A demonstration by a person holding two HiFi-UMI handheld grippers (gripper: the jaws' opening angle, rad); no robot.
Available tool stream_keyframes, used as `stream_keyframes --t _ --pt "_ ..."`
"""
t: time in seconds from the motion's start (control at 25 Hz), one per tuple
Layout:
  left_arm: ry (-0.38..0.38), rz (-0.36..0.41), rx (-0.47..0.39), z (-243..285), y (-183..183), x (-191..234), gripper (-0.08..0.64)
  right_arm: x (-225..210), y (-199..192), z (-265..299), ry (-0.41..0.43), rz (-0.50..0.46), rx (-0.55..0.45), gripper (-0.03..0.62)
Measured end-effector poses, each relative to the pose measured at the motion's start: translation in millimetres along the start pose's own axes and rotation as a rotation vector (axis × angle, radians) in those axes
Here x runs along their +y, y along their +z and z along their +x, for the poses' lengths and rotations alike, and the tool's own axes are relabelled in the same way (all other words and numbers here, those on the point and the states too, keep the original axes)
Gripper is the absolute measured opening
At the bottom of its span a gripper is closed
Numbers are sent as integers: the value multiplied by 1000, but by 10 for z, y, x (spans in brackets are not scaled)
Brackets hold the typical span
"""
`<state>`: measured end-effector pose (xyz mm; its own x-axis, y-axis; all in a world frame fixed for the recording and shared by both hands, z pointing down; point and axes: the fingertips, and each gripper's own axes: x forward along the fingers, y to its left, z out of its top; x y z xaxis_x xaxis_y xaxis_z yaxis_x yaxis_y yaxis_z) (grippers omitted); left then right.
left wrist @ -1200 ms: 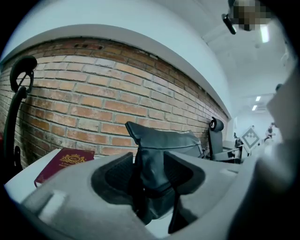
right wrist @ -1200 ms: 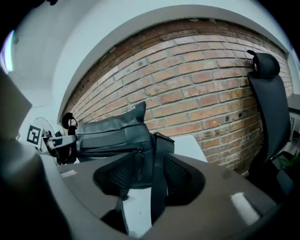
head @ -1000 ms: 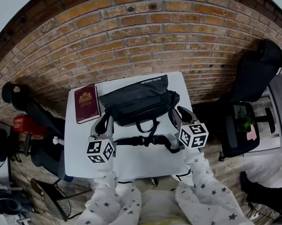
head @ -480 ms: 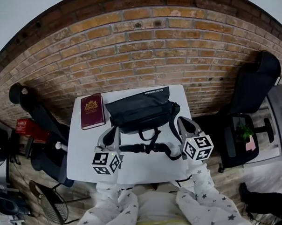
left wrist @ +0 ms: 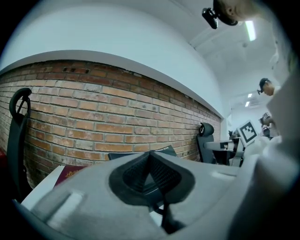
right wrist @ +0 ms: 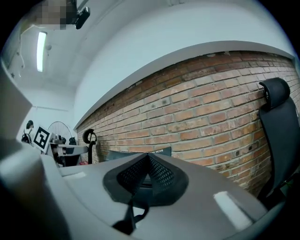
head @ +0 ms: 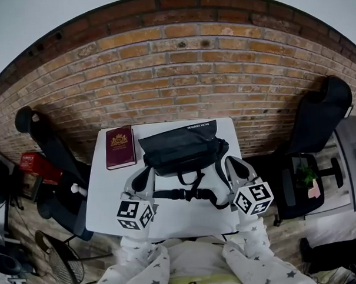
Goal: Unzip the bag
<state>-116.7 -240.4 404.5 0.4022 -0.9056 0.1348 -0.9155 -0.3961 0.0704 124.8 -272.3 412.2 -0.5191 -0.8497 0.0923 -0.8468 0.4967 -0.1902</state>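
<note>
Lying on the white tabletop (head: 106,194), the black bag (head: 179,145) sits just ahead of both sets of jaws and between them. Its buckled strap (head: 180,194) runs across between the two grippers. Left gripper (head: 146,171): jaws pressed together, nothing gripped. Right gripper (head: 229,162): jaws together too, nothing gripped. Red book (head: 120,148) lies beyond the left jaws, beside the bag.

Office: brick wall (head: 181,79), swivel chair (head: 321,123), white table (head: 107,200).
</note>
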Motion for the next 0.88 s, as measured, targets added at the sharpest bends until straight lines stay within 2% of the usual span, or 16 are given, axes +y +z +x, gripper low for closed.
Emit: stream_keyframes --t 0.44,0.88 --pt "6 21 -75 -102 381 -13 -2 33 472 -171 5 -4 -92 8" --pt "35 37 -101 -170 495 -3 -2 -2 581 -202 3 -18 -102 8"
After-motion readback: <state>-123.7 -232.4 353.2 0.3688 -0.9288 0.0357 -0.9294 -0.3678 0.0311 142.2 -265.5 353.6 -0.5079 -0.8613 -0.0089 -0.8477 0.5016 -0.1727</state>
